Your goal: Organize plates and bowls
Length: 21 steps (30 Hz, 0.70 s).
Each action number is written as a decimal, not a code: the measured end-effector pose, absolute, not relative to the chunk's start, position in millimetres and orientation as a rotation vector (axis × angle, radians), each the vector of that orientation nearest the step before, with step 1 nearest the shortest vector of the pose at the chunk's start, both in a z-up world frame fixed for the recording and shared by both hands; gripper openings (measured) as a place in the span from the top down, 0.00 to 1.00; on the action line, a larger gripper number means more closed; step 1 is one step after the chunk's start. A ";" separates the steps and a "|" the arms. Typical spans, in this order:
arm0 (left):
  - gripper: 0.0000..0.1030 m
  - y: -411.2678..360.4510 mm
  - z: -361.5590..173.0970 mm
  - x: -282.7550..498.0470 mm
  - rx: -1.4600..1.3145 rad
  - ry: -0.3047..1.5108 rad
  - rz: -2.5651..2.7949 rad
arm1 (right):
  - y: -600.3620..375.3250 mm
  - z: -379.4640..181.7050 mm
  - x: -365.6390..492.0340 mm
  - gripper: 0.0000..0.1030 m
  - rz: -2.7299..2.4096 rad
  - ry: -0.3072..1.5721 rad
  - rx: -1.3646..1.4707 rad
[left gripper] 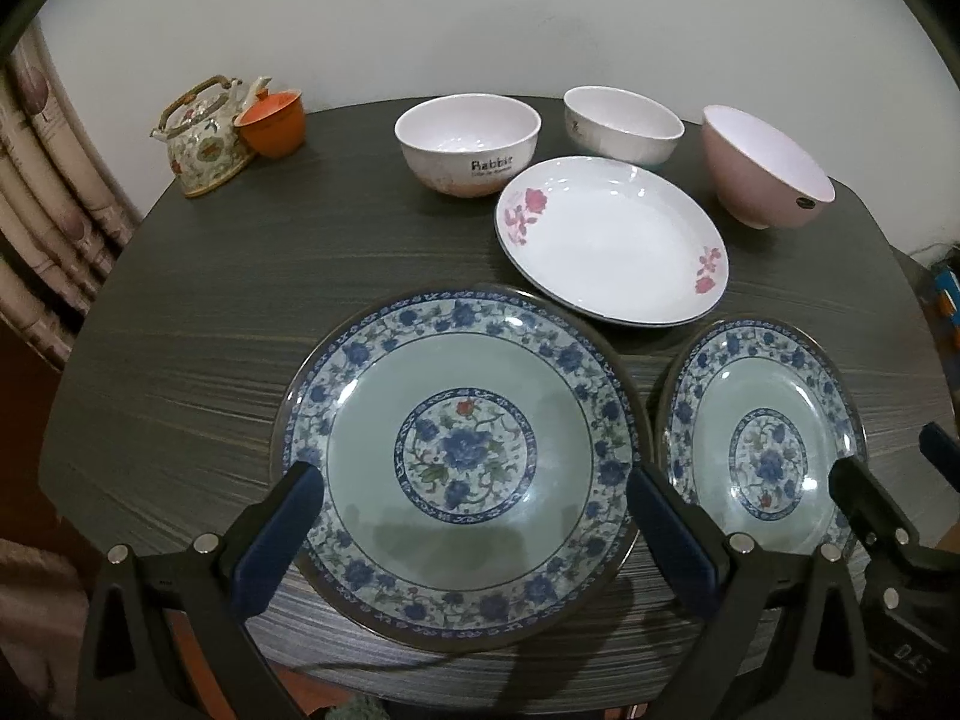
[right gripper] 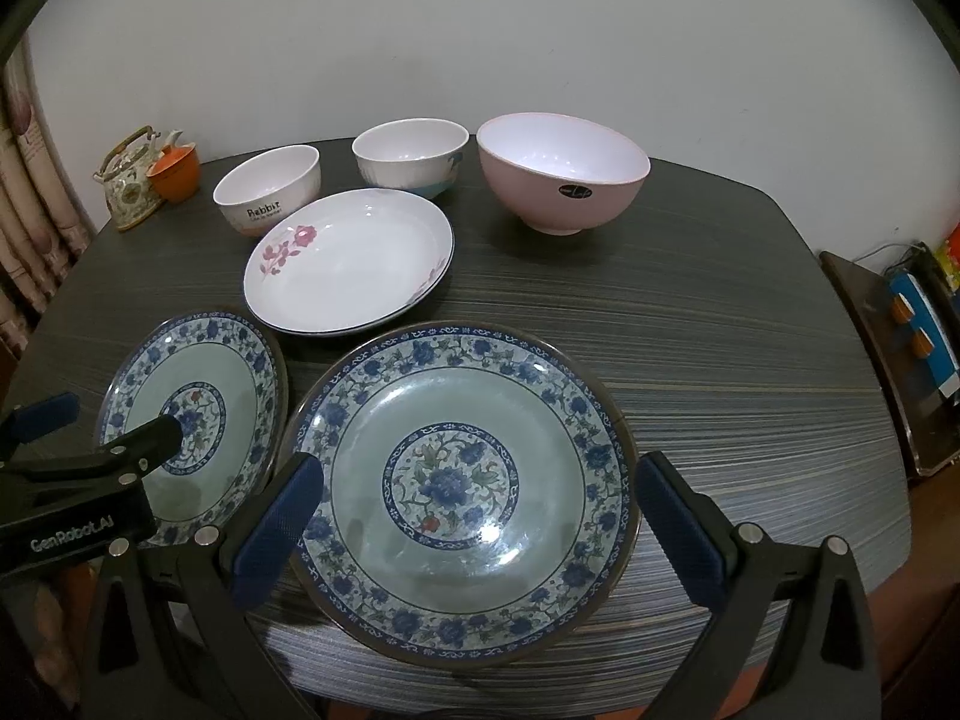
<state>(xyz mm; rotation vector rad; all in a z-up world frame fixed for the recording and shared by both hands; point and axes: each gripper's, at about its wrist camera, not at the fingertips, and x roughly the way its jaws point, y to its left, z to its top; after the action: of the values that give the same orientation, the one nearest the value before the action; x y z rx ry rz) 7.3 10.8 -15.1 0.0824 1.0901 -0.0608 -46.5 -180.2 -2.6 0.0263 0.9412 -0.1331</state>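
Observation:
Two blue-flowered green plates lie side by side at the table's front: the left one (left gripper: 462,456) (right gripper: 192,420) below my left gripper (left gripper: 474,516), the right one (left gripper: 762,450) (right gripper: 462,486) below my right gripper (right gripper: 480,510). Both grippers are open and empty, hovering over the plates. A white plate with pink flowers (left gripper: 612,240) (right gripper: 348,264) lies behind them. At the back stand a "Rabbit" bowl (left gripper: 468,144) (right gripper: 267,189), a white bowl (left gripper: 624,123) (right gripper: 411,156) and a pink bowl (left gripper: 768,165) (right gripper: 564,171). The right gripper (left gripper: 894,480) also shows in the left wrist view, and the left gripper (right gripper: 102,426) in the right wrist view.
A flowered teapot (left gripper: 204,132) (right gripper: 129,180) and an orange cup (left gripper: 273,120) (right gripper: 174,171) stand at the dark table's (left gripper: 240,312) back left. Curtains (left gripper: 42,228) hang at the left. A low shelf (right gripper: 900,348) stands to the right of the table.

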 end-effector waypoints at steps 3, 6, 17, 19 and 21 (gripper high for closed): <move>0.00 12.2 -14.4 8.1 0.080 1.092 -0.065 | -181.3 -2.6 -46.6 0.00 -0.132 0.944 0.028; 0.00 12.0 -13.2 8.4 0.072 1.091 -0.076 | -181.7 -2.9 -46.6 0.00 -0.137 0.947 0.033; 0.00 5.7 -9.6 6.9 0.082 1.085 -0.092 | -181.4 -4.0 -47.1 0.00 -0.132 0.956 0.041; 0.00 5.7 -9.6 6.6 0.083 1.085 -0.094 | -180.4 -3.8 -47.8 0.00 -0.131 0.956 0.038; 0.00 5.9 -8.7 6.7 0.081 1.084 -0.097 | -180.2 -3.7 -46.9 0.00 -0.131 0.957 0.037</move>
<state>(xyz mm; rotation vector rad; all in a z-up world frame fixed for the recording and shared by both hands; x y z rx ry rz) 6.7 5.9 -8.7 0.0810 1.0845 -0.0965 -46.9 -180.2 -3.7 0.0367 0.9569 -0.1311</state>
